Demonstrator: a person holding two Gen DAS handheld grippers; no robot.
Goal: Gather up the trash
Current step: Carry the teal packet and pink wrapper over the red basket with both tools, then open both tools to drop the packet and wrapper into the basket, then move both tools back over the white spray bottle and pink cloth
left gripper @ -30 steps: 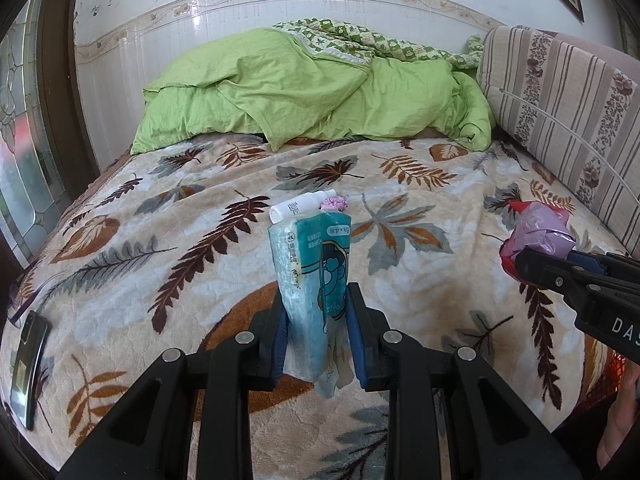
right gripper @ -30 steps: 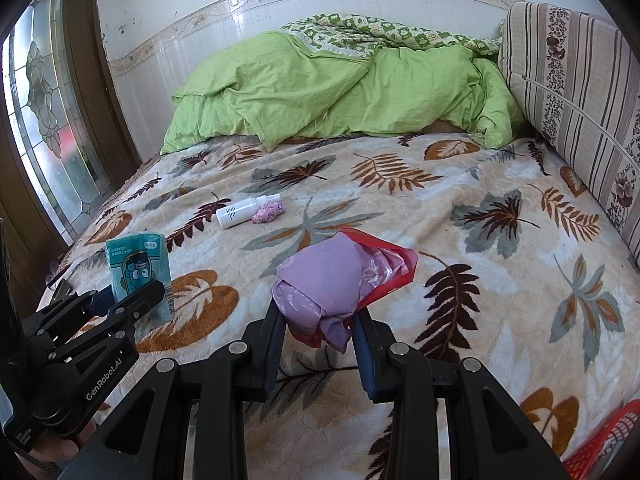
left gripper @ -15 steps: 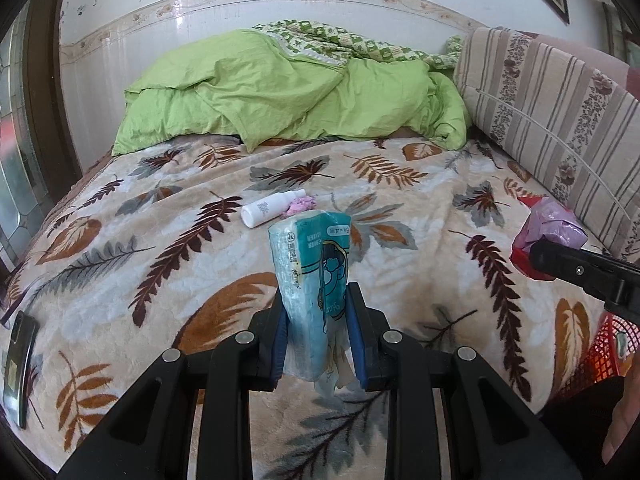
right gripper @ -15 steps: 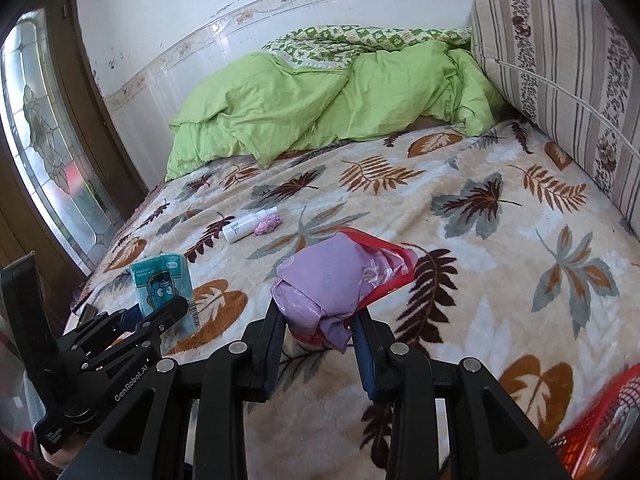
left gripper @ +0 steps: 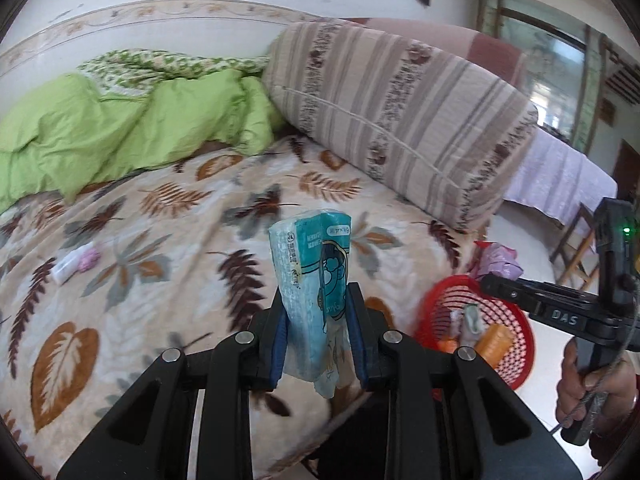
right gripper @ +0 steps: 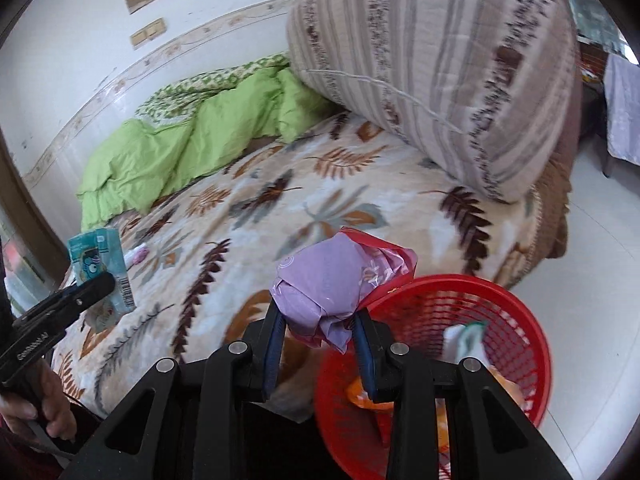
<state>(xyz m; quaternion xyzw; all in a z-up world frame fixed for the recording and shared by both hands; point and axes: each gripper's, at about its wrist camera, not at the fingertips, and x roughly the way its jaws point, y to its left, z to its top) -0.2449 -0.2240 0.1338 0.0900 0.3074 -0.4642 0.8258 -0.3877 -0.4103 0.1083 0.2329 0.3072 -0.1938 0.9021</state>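
My left gripper [left gripper: 318, 320] is shut on a teal tissue packet [left gripper: 312, 284], held upright above the bed's near edge; the same packet [right gripper: 98, 264] shows at the left of the right wrist view. My right gripper [right gripper: 320, 330] is shut on a crumpled purple and red plastic bag [right gripper: 336, 284], just left of and above the rim of a red mesh basket [right gripper: 516, 316]. From the left wrist view that bag [left gripper: 500, 260] hangs over the red basket [left gripper: 516, 356], which holds some orange and white trash. A small white bottle [left gripper: 70, 264] with a pink wad lies on the leaf-print blanket [left gripper: 168, 248].
A green duvet [left gripper: 120, 128] is bunched at the bed's far end. A big striped cushion [left gripper: 400, 120] lies along the bed's right side. The basket stands on a pale tiled floor [right gripper: 592, 248]. A chair and a cloth-covered table [left gripper: 560, 176] stand beyond.
Both grippers swung right with their loads, from over the middle of the bed to its right edge. The red basket has come into full view, and the purple bag now hangs by its rim.
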